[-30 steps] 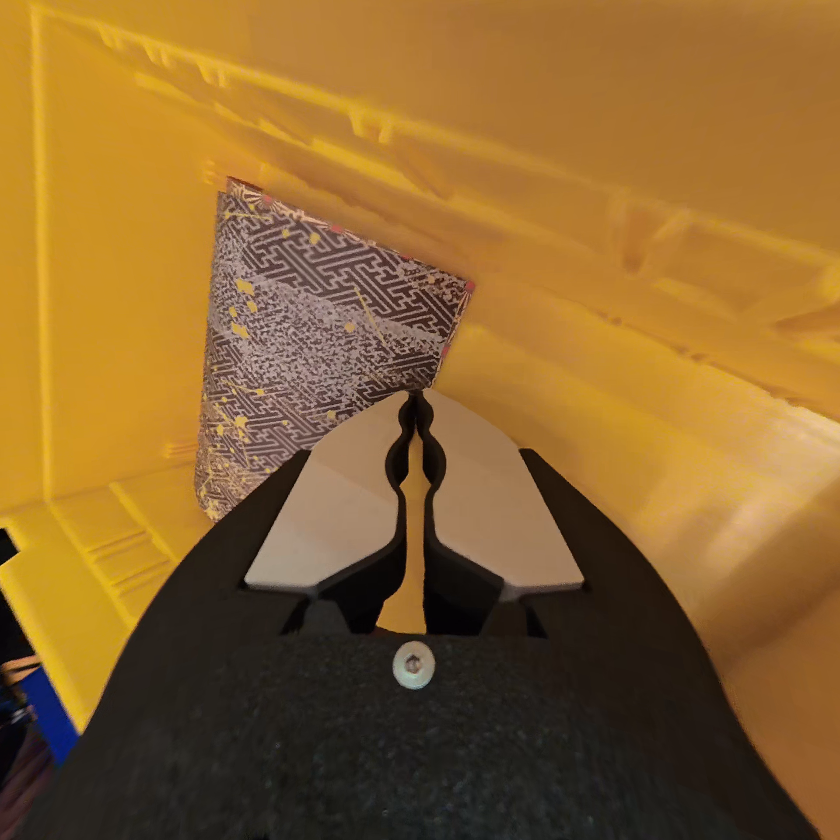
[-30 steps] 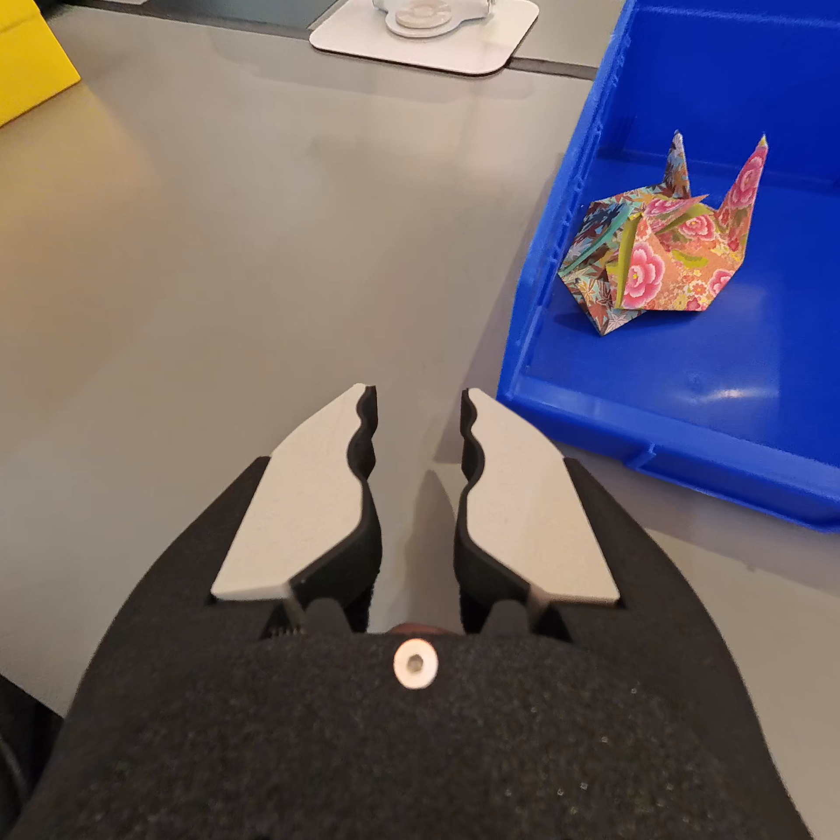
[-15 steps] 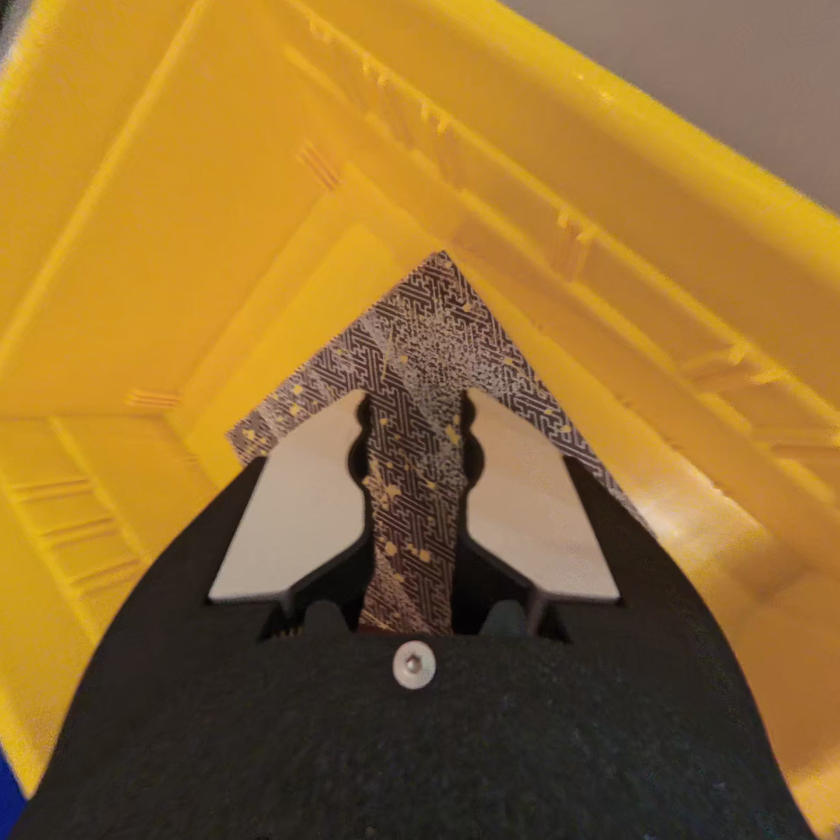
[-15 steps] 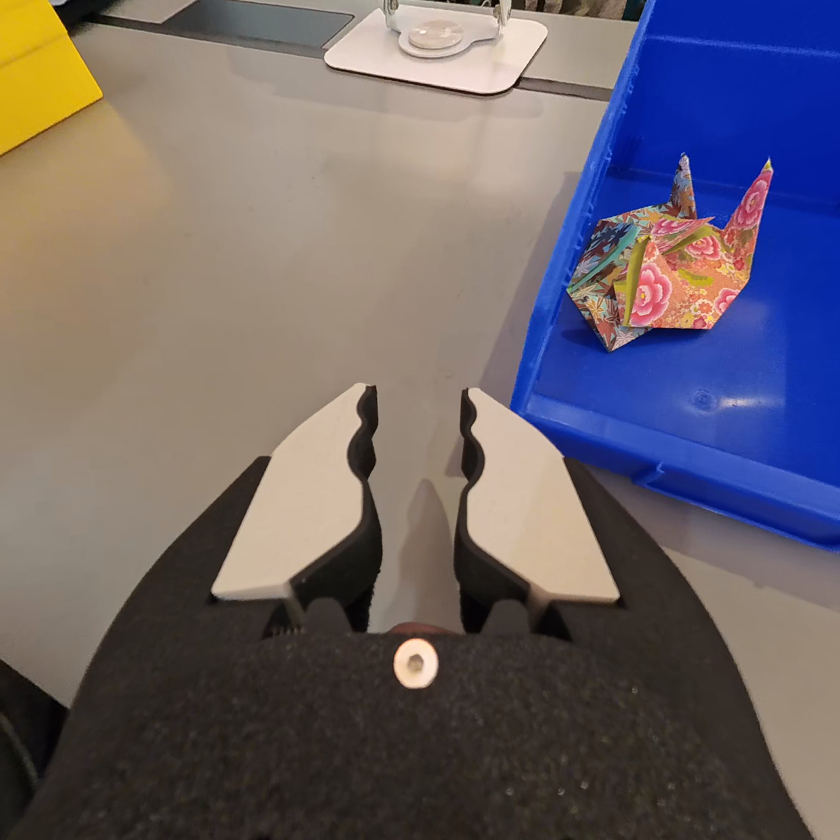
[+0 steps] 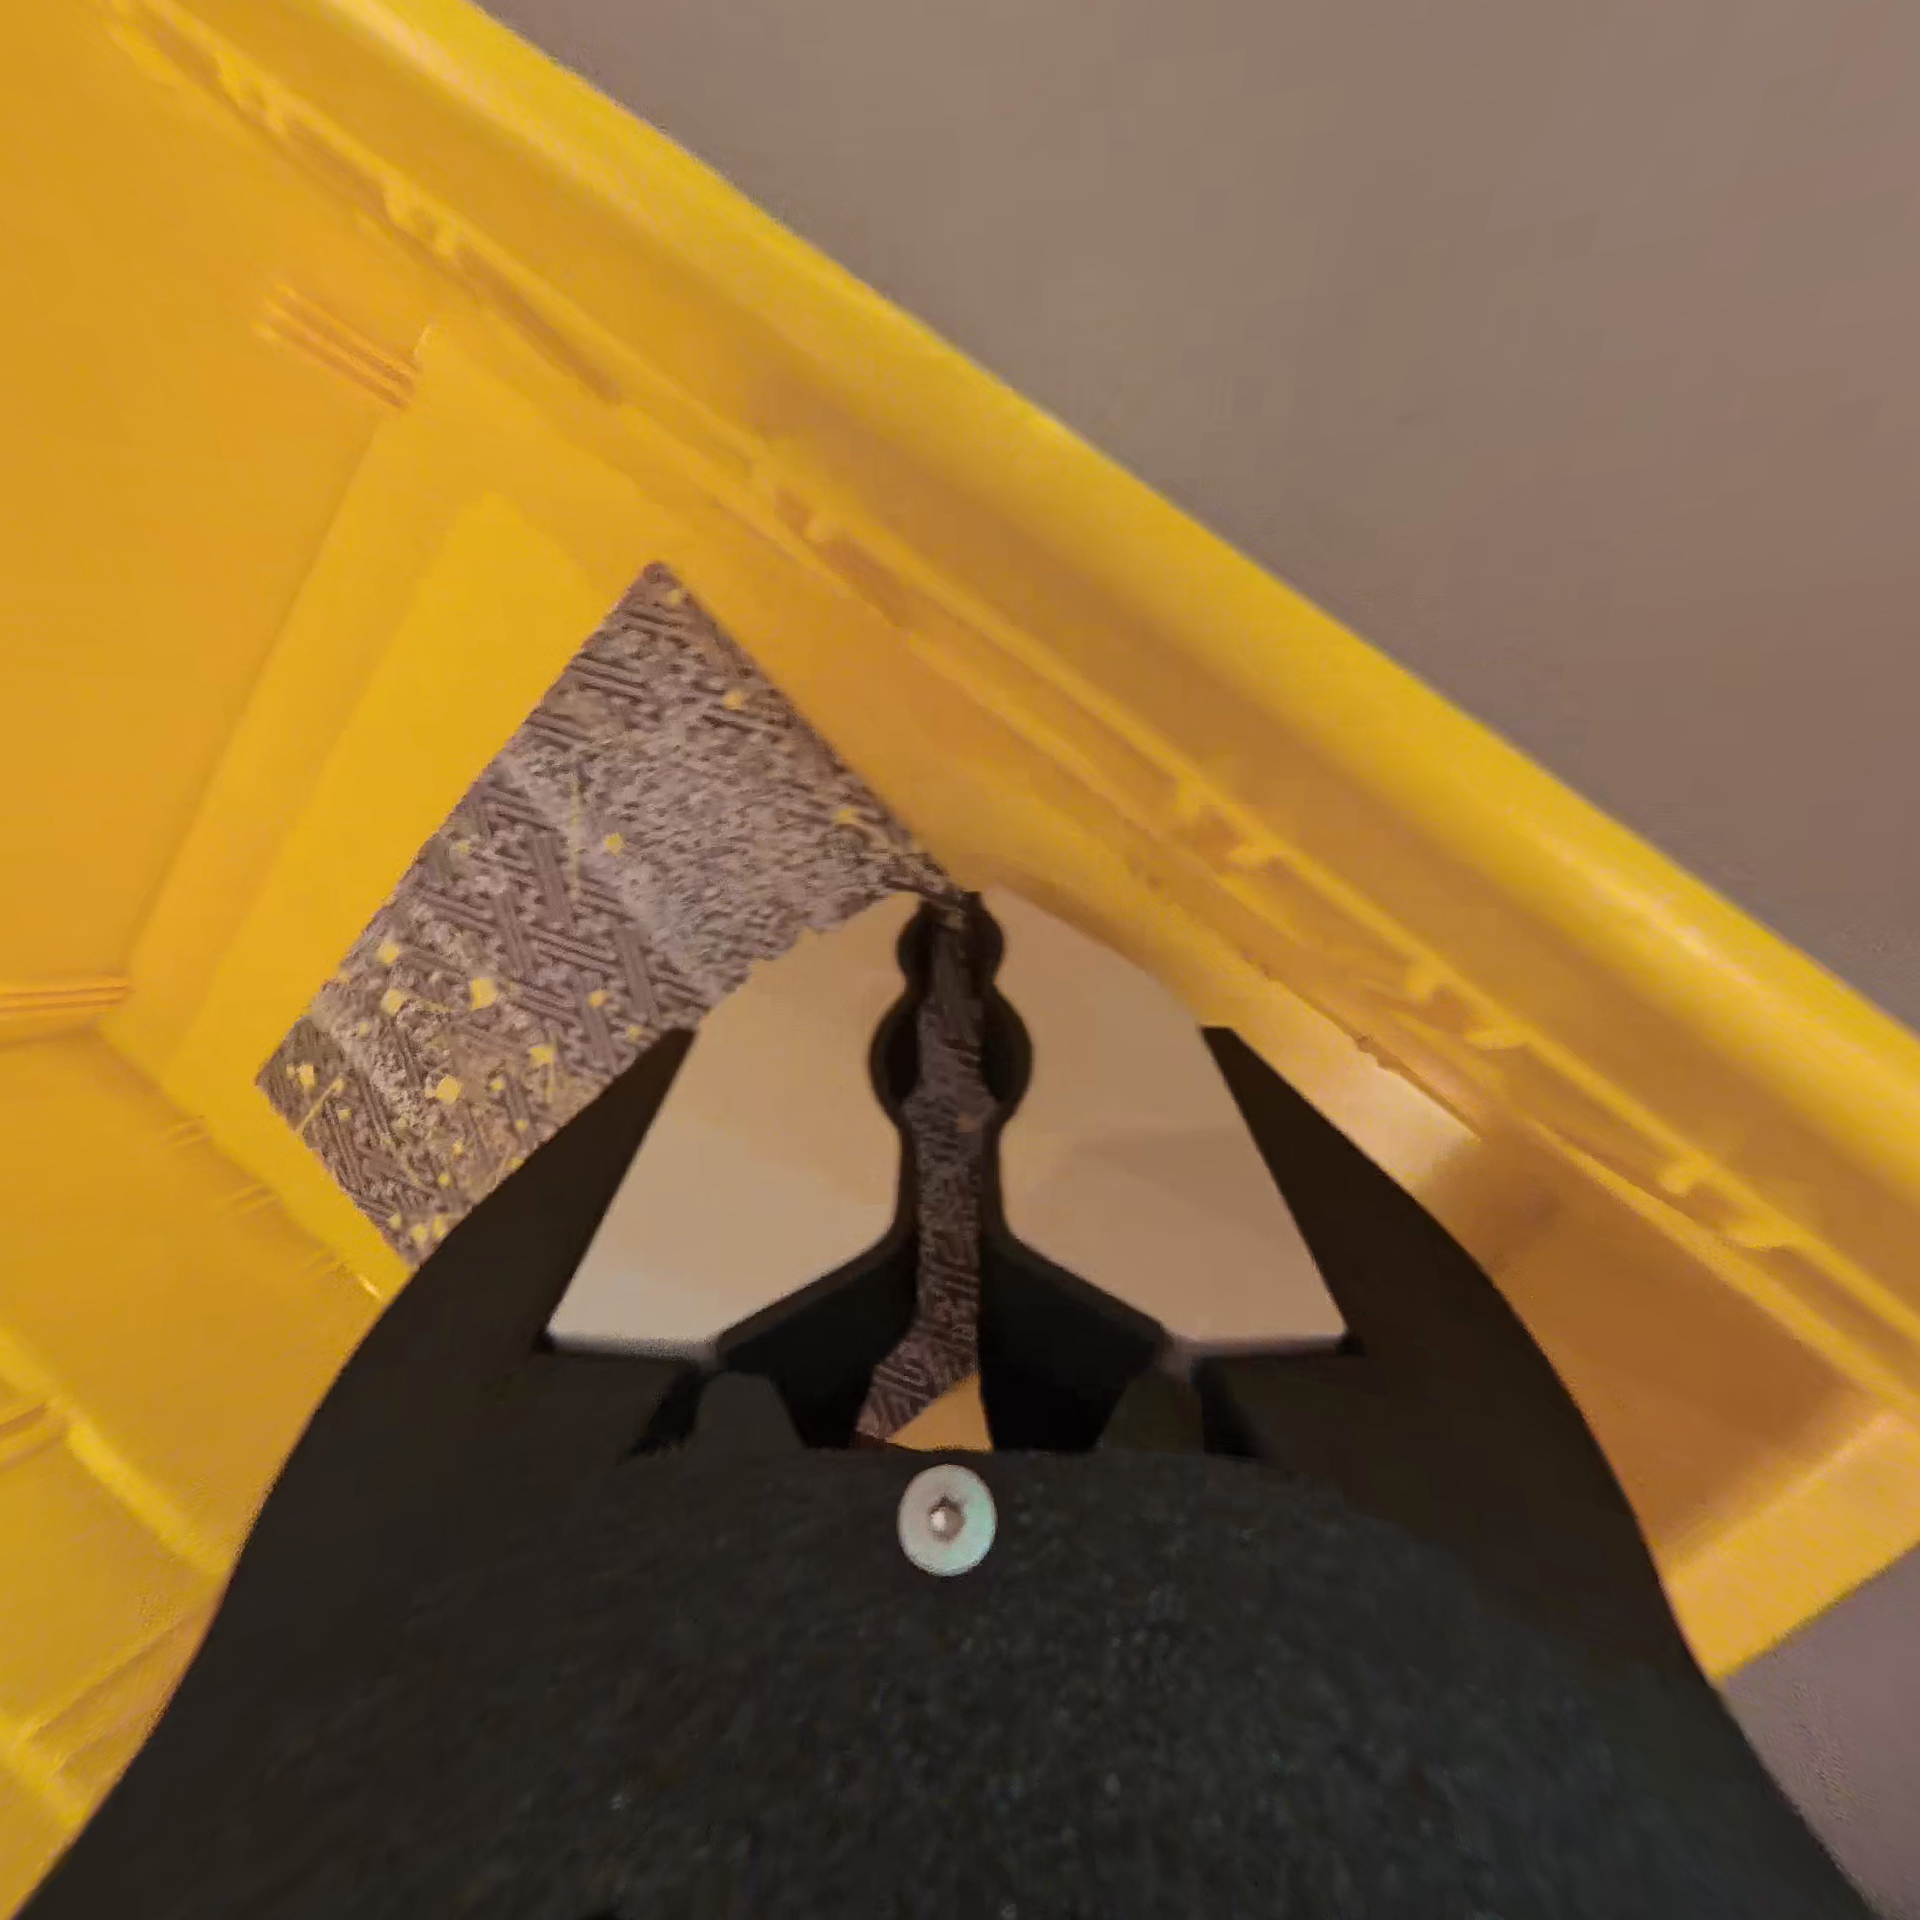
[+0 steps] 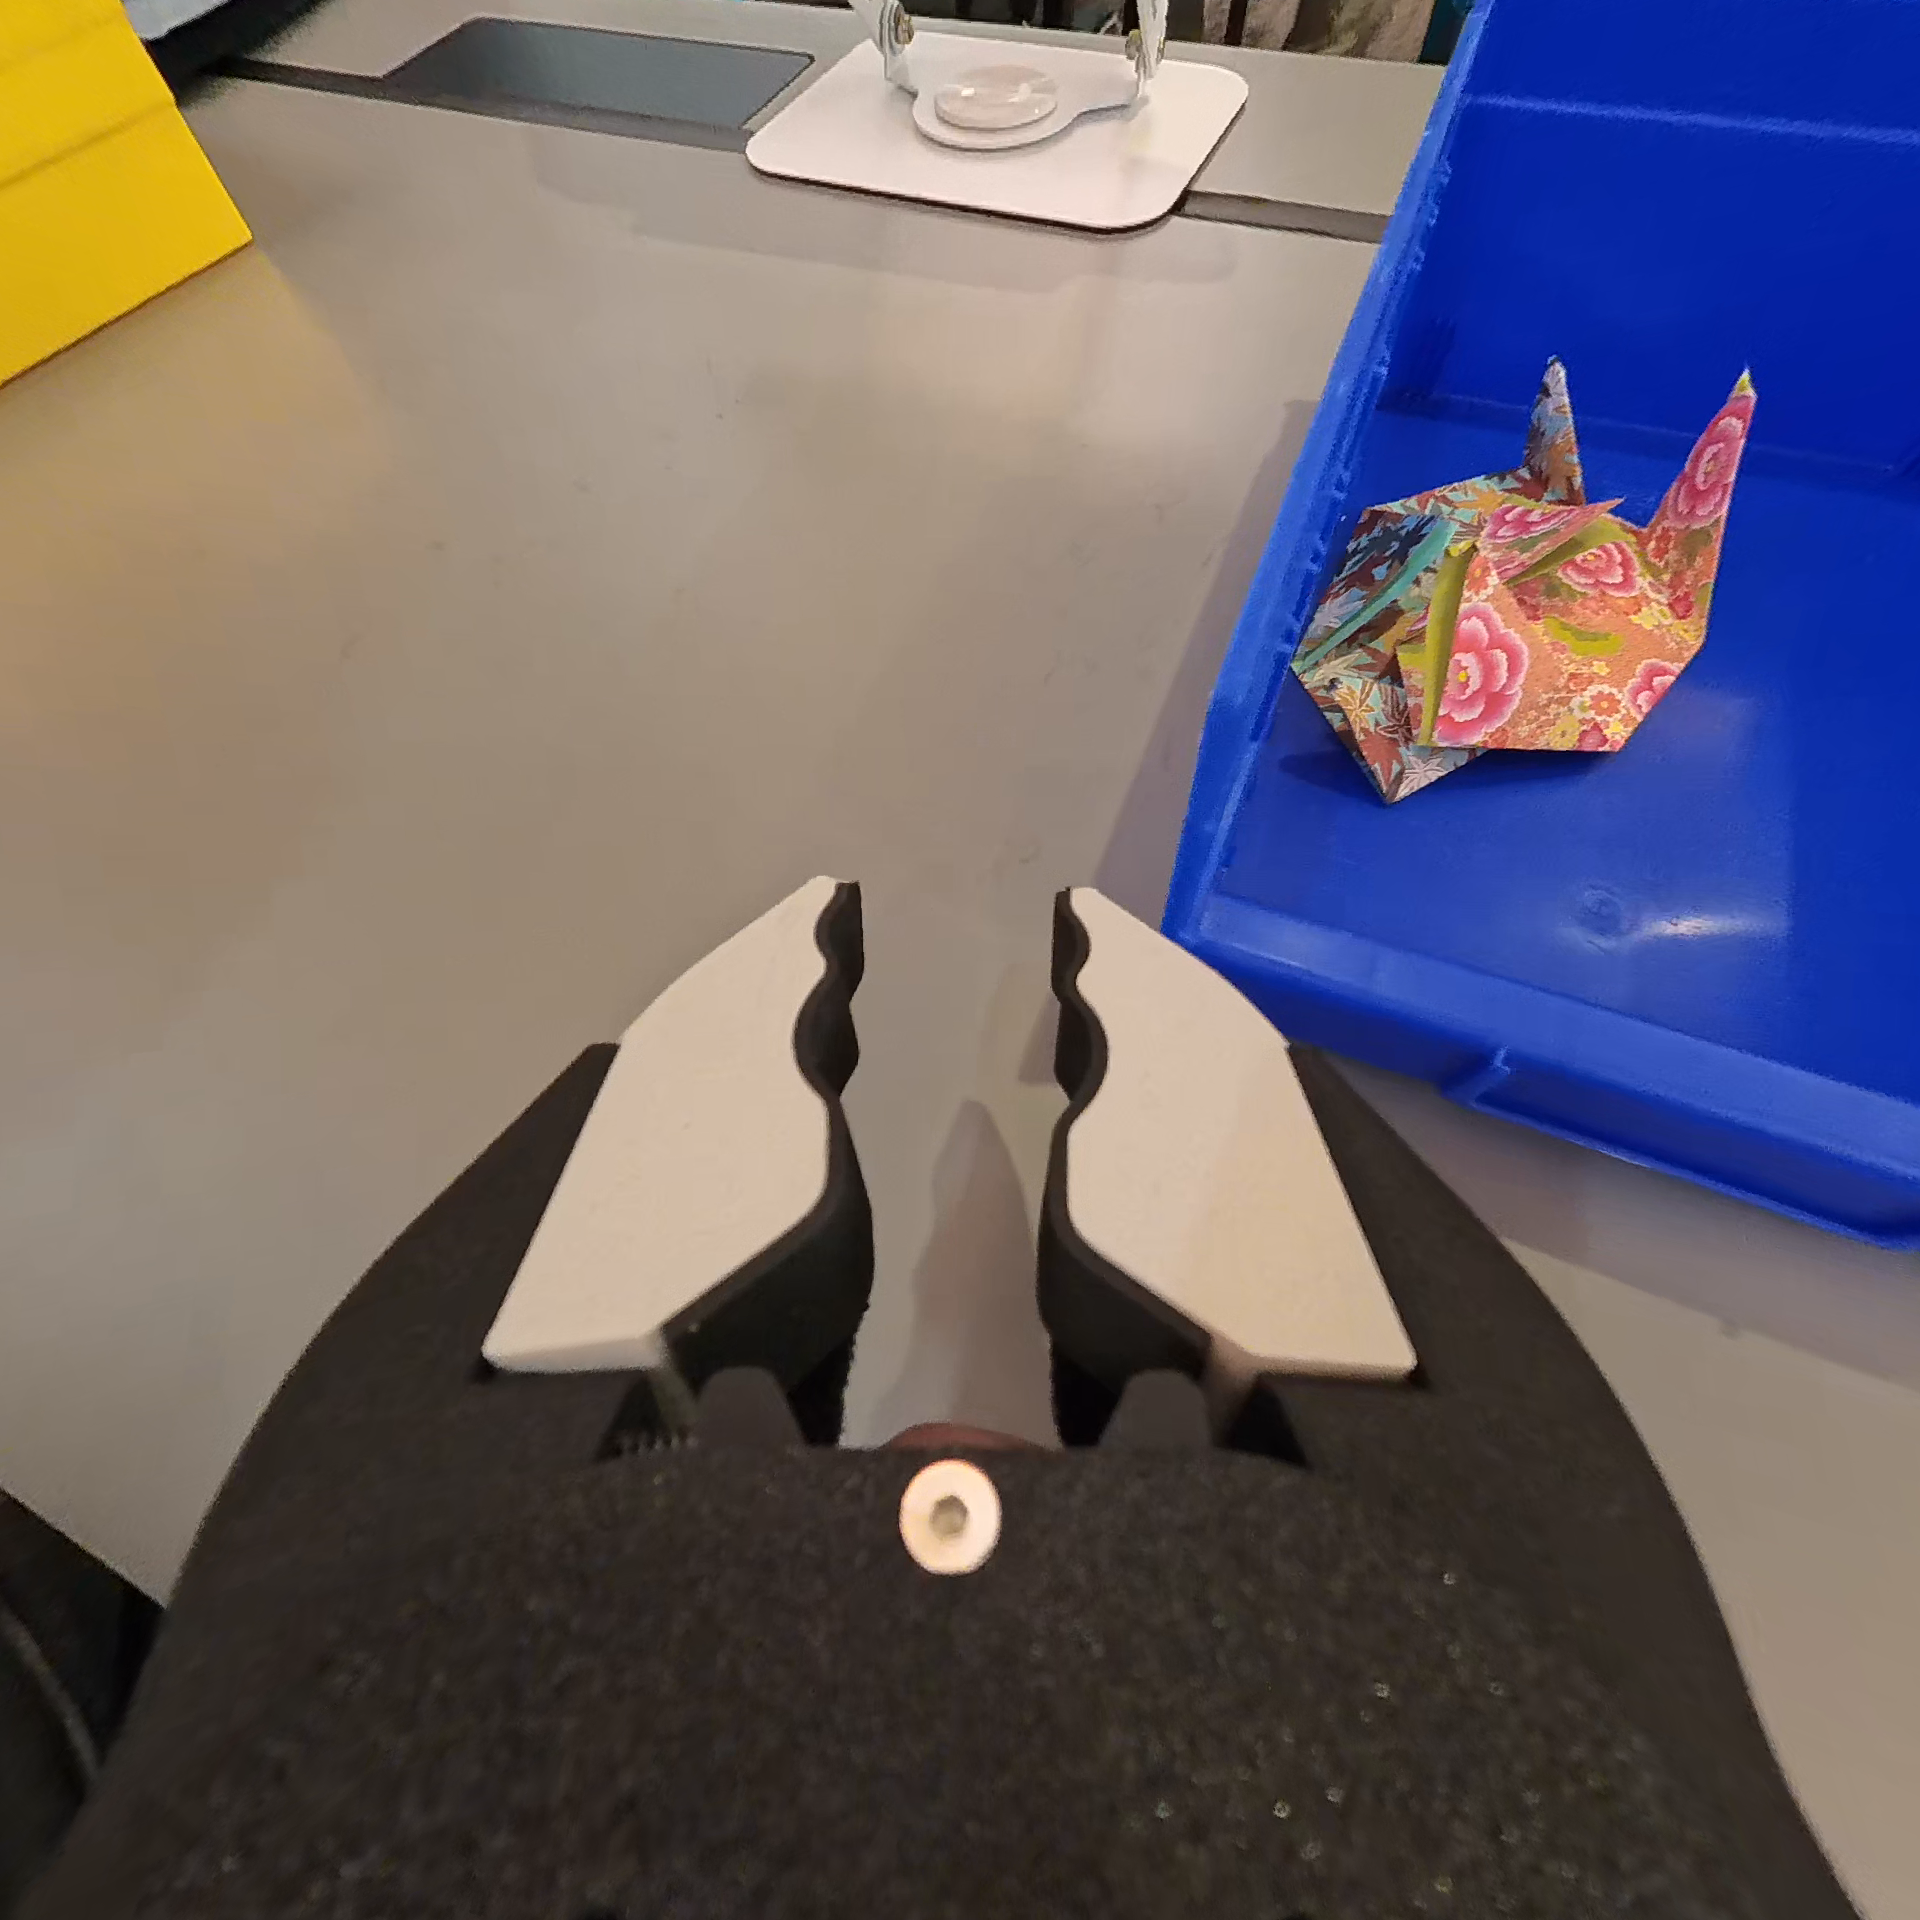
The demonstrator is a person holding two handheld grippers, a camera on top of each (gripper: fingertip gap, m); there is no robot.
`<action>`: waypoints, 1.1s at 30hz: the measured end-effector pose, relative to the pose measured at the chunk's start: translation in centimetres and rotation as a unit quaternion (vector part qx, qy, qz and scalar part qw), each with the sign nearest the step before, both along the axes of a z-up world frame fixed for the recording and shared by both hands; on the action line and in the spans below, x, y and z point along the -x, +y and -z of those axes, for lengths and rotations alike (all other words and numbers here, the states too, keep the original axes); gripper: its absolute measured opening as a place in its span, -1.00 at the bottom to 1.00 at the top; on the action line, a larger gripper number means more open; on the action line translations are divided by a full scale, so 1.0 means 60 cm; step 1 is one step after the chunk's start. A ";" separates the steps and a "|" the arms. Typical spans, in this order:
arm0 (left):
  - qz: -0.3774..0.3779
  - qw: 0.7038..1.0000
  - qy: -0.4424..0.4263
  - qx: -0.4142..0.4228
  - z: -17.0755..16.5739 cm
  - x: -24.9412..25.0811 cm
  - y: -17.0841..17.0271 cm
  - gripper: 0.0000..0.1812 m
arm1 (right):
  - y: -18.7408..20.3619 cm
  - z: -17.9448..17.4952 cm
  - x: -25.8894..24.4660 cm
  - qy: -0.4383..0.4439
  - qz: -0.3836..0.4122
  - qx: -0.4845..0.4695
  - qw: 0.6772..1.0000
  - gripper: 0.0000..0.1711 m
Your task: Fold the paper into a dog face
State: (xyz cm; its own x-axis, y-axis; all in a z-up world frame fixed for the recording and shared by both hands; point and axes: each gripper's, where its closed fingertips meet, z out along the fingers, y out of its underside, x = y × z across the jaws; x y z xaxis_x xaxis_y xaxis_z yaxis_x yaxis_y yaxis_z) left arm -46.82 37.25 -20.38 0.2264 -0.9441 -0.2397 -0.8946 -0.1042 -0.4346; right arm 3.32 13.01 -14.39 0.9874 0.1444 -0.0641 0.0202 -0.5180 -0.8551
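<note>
A dark patterned sheet of paper (image 5: 582, 914) with grey bands and gold flecks lies inside a yellow bin (image 5: 935, 644). My left gripper (image 5: 951, 914) is inside the bin and shut on the paper's near edge; the paper runs between its fingers. My right gripper (image 6: 956, 914) is open and empty above the grey table (image 6: 623, 571), just left of a blue bin (image 6: 1558, 1039). A folded floral paper figure (image 6: 1538, 623) with two pointed ears sits in the blue bin.
A corner of the yellow bin (image 6: 94, 208) shows at the far left of the right wrist view. A white flat stand (image 6: 997, 135) with a round clear part sits at the table's far edge. The grippers' ends are close to 55 centimeters from one another.
My left gripper was shut beside the paper, opened over it, and has now shut on its edge. My right gripper has drifted slightly back and stayed open.
</note>
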 end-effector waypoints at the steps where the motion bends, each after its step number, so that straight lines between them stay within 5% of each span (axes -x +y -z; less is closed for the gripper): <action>1: -0.003 1.000 -0.005 -0.012 0.000 -0.001 0.001 -1.00 | 0.000 -0.001 -0.001 0.002 0.000 -0.001 1.000 -0.60; 11: -0.087 0.996 0.000 -0.019 -0.010 0.042 0.029 -0.97 | -0.001 -0.005 0.003 -0.001 -0.003 -0.003 1.000 -0.60; 16: -0.135 0.991 -0.018 -0.004 -0.014 0.045 0.037 -0.40 | 0.000 -0.006 0.005 0.001 -0.004 -0.004 1.000 -0.60; 23: -0.136 0.988 -0.026 0.063 -0.002 0.024 0.018 -0.06 | 0.001 -0.004 0.007 0.004 -0.009 -0.002 1.000 -0.60; 33: -0.130 0.986 -0.036 0.094 0.002 0.015 0.009 -0.34 | -0.005 -0.005 0.004 0.010 -0.009 -0.004 1.000 -0.60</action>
State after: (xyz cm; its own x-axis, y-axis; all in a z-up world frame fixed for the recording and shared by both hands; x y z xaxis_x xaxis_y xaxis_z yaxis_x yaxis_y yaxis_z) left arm -47.74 37.82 -20.48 0.4764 -0.8783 -0.0396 -0.7947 -0.4109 -0.4469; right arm 3.07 12.72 -14.11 0.9833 0.1622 -0.0825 0.0121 -0.5104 -0.8598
